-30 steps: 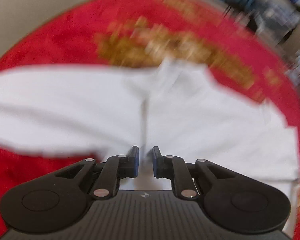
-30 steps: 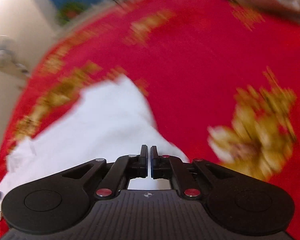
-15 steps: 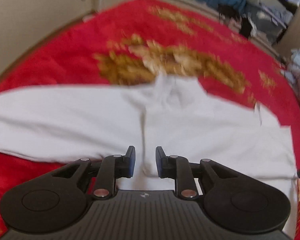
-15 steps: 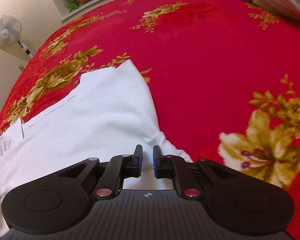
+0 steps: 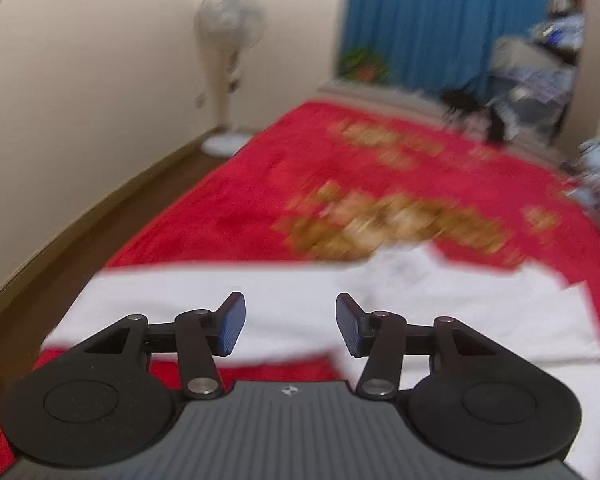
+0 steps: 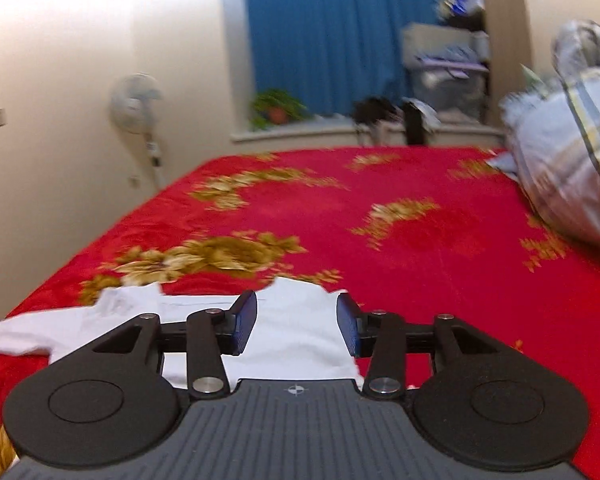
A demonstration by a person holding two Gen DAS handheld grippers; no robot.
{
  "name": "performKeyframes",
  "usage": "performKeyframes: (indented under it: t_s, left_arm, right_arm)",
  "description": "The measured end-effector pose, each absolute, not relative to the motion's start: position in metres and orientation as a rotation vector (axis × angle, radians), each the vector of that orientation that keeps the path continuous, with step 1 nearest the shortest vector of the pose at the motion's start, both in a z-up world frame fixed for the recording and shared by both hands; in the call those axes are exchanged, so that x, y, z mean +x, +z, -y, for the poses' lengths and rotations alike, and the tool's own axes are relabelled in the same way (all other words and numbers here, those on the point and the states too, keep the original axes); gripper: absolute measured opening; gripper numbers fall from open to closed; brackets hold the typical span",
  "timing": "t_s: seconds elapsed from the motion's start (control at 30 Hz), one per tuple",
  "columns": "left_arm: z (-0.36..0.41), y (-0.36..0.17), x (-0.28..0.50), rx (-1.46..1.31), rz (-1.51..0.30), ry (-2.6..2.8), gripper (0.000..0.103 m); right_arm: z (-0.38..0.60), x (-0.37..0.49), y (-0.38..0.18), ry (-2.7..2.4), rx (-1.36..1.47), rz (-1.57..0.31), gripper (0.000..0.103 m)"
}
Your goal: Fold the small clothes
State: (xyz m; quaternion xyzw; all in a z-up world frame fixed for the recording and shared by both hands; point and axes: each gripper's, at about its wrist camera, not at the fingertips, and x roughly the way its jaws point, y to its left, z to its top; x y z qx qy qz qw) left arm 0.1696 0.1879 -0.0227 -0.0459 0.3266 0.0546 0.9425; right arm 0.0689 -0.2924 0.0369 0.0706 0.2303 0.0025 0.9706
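Red bed (image 6: 400,240); white garment (image 6: 296,332) lies limp, light. Both grippers' (image 5: 290,326) (image 6: 296,326) fingers opening, empty; we'd pinch hem corners.

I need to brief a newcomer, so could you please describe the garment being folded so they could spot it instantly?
Find the large bed with the red blanket patterned with gold flowers. At its near edge lies a white garment, spread flat. It is the only plain white item on the blanket, unlike the checked bedding bundled at the far right.
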Motion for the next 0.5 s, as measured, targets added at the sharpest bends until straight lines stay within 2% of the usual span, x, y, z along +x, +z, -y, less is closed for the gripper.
performKeyframes:
  t_s: [0.03, 0.07, 0.17, 0.3, 0.4, 0.5]
  left_arm:
    - [-0.196, -0.032, 0.176, -0.124, -0.765, 0.153, 0.052]
    - [-0.204, -0.035, 0.177, -0.194, -0.789, 0.167, 0.051]
    - [-0.217, -0.039, 0.177, -0.266, -0.795, 0.179, 0.051]
    - [-0.221, -0.044, 0.179, -0.191, -0.790, 0.224, 0.051]
    - [-0.236, -0.051, 0.183, -0.233, -0.791, 0.260, 0.051]
    - [-0.254, -0.056, 0.184, -0.290, -0.799, 0.285, 0.051]
  right_arm:
    - [0.294, 0.065, 0.031, -0.007, 0.145, -0.472, 0.046]
    - [0.296, 0.061, 0.022, -0.018, 0.155, -0.483, 0.046]
    - [0.298, 0.063, -0.001, -0.082, 0.152, -0.604, 0.046]
    - [0.299, 0.068, -0.013, -0.075, 0.159, -0.597, 0.046]
    - [0.297, 0.074, -0.025, -0.122, 0.082, -0.630, 0.046]
    - [0.302, 0.081, -0.029, -0.116, 0.152, -0.654, 0.046]
